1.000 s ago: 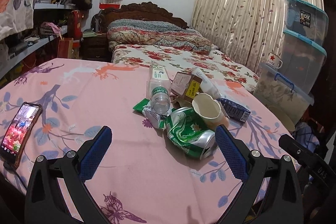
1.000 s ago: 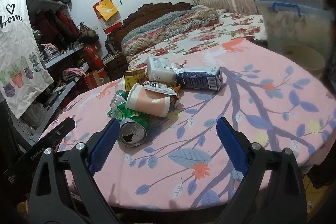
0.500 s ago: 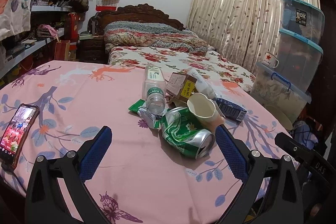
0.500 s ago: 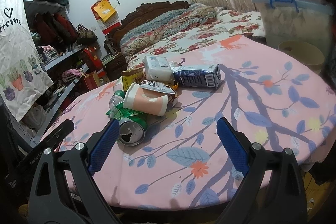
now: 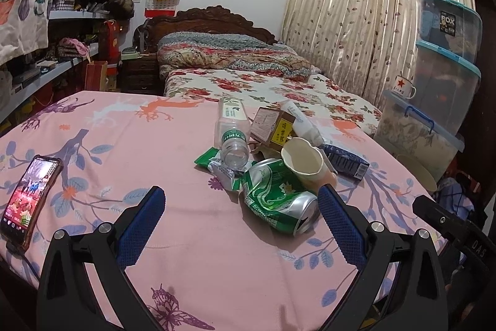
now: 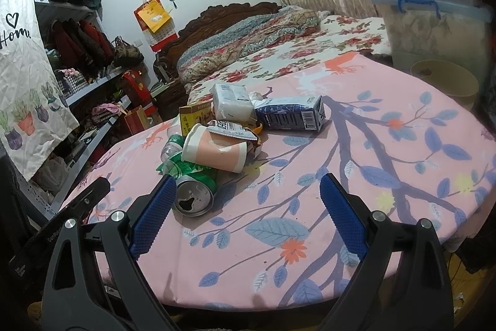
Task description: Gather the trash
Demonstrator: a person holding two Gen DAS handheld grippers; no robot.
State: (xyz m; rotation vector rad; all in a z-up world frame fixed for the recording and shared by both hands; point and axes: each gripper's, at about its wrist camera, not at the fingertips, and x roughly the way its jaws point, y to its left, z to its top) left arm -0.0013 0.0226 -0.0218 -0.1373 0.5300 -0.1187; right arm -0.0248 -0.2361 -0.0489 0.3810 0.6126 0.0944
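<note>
A heap of trash lies on the pink flowered table (image 5: 130,145): a crushed green can (image 5: 279,200), a paper cup (image 5: 305,163) on its side, a clear plastic bottle (image 5: 232,129), a green wrapper (image 5: 214,165), a yellow-brown box (image 5: 274,129) and a dark blue carton (image 5: 347,162). My left gripper (image 5: 240,225) is open and empty, just short of the can. In the right wrist view the can (image 6: 193,191), cup (image 6: 217,149), carton (image 6: 291,114) and a white pack (image 6: 231,104) show. My right gripper (image 6: 248,216) is open and empty, its left finger beside the can.
A phone (image 5: 29,194) lies at the table's left edge. A beige waste bin (image 6: 446,79) stands on the floor past the table's right side, below stacked plastic storage boxes (image 5: 443,73). A bed (image 5: 248,82) lies behind the table, shelves (image 5: 46,67) to the left.
Both grippers have drawn slightly back from the heap and stay open. The trash has not moved.
</note>
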